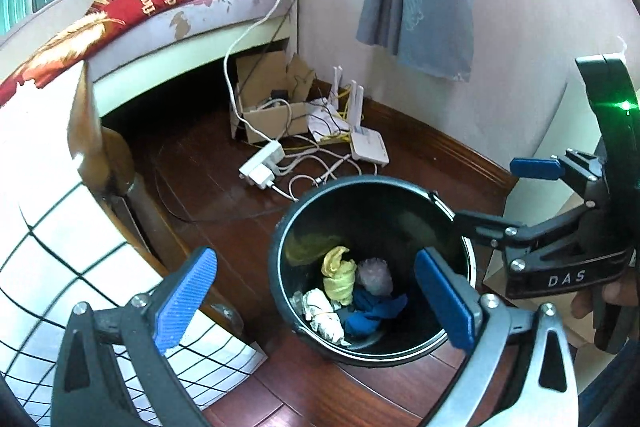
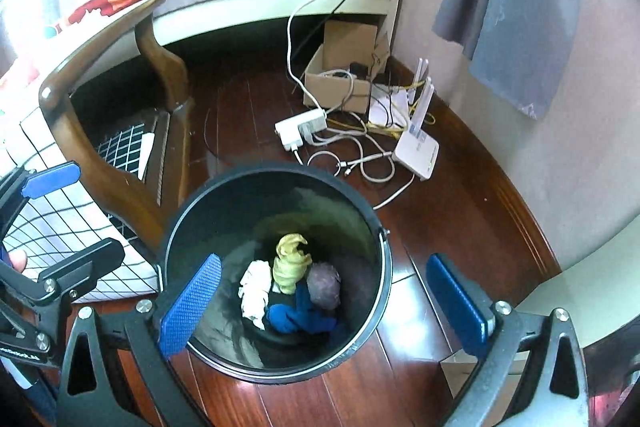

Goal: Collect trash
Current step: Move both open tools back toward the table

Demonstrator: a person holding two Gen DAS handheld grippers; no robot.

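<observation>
Blue pads of our left gripper (image 1: pixel 316 297) stand wide apart with nothing between them, and our right gripper (image 2: pixel 324 301) gapes likewise, empty. Both hang over one black bin (image 2: pixel 382 267) on the wooden floor (image 2: pixel 460 211), its round rim just below and ahead of our fingers. Inside we count four crumpled pieces: one yellow wad (image 2: pixel 290 259), one white wad (image 2: pixel 254 287), one blue wad (image 2: pixel 300 315), one greyish ball (image 2: pixel 324 285), bunched on the bottom. Beyond the rim, bare floor reaches a power strip (image 2: pixel 302 127) and router (image 2: pixel 418 147).
</observation>
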